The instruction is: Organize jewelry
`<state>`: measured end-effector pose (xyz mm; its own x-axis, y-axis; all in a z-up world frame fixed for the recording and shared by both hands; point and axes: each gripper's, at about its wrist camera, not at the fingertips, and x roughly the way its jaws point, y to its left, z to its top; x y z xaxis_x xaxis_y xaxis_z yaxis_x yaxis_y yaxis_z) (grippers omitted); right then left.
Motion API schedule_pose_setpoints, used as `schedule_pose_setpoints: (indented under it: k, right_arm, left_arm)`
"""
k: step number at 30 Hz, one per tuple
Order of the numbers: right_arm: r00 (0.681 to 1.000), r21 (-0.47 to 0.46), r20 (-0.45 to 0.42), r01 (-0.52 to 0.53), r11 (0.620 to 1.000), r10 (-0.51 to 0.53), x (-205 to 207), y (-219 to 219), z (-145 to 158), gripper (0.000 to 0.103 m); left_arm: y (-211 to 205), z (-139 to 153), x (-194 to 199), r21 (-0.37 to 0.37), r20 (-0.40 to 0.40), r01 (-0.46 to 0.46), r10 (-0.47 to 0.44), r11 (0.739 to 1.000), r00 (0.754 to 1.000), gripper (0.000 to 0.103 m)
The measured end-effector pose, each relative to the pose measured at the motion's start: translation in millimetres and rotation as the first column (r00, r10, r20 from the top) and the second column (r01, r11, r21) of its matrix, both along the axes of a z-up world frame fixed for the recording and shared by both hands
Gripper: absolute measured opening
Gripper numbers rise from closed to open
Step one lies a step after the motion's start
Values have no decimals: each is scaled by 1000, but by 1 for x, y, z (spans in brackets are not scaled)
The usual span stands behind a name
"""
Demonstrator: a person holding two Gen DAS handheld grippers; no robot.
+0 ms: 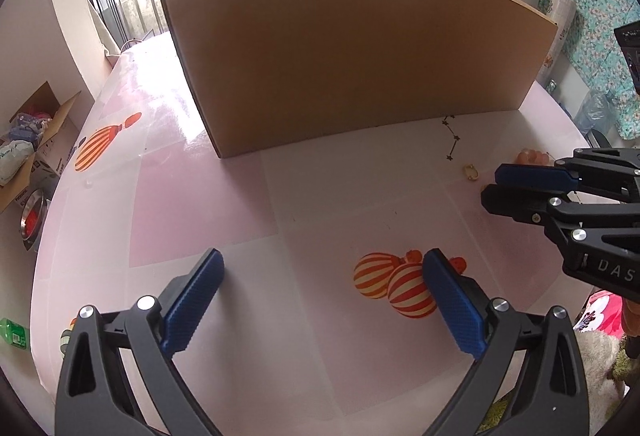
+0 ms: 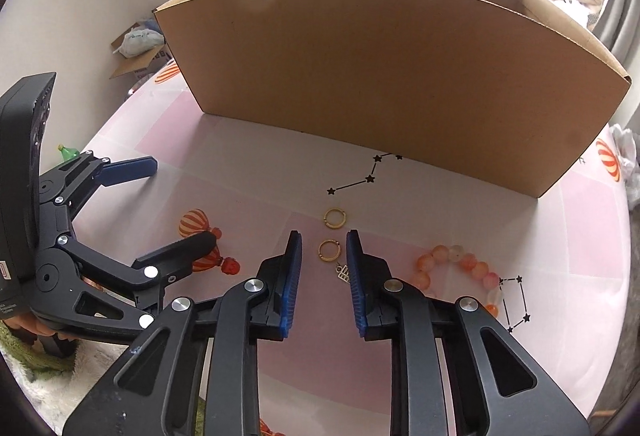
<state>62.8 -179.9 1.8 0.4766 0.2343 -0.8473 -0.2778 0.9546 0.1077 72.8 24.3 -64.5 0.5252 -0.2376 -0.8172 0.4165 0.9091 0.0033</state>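
Counts, right wrist view: 2 gold hoop rings, one point(image 2: 335, 217) at 12 o'clock of the other point(image 2: 329, 249). 1 small silver charm point(image 2: 343, 273) at 5 o'clock of the nearer ring. 1 orange-pink bead bracelet point(image 2: 460, 264), approx 3 o'clock. 1 cardboard box point(image 2: 380, 76) at 12. 2 grippers, w/ 2 blue-padded fingers point(image 2: 291, 276) each.

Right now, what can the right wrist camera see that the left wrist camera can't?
Only the right wrist view shows the two gold rings apart: one ring between the right gripper fingers, not pinched, with a small charm below it, and the other ring farther on. It also shows the orange bead bracelet fully. Only the left wrist view shows the metal bowl beside the table. Both show the cardboard box, the pink tablecloth and the wide-open left gripper.
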Motion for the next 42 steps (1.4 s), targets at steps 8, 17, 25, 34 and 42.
schedule_pose_setpoints:
  k: [8, 17, 25, 34, 42]
  right_arm:
    - [999, -25, 8, -37, 999, 37, 1, 11, -5, 10]
    - [995, -33, 15, -100, 994, 100, -8, 29, -5, 10]
    - [997, 6, 11, -75, 997, 74, -15, 23, -8, 10]
    - [998, 33, 34, -58, 998, 57, -18, 16, -11, 9]
    - [999, 80, 48, -26, 996, 23, -26, 2, -10, 9]
  left_arm:
    - [-3, 2, 2, -3, 7, -1, 1, 1000, 1000, 97]
    - [-2, 1, -2, -5, 10, -1, 1, 1000, 1000, 97]
    - [-8, 3, -2, -4, 10, -7, 7, 1000, 1000, 97]
    - [-22, 16, 1, -142, 37, 42, -37, 989, 999, 87]
    - [-61, 23, 8, -220, 36, 197, -194, 955, 980, 53]
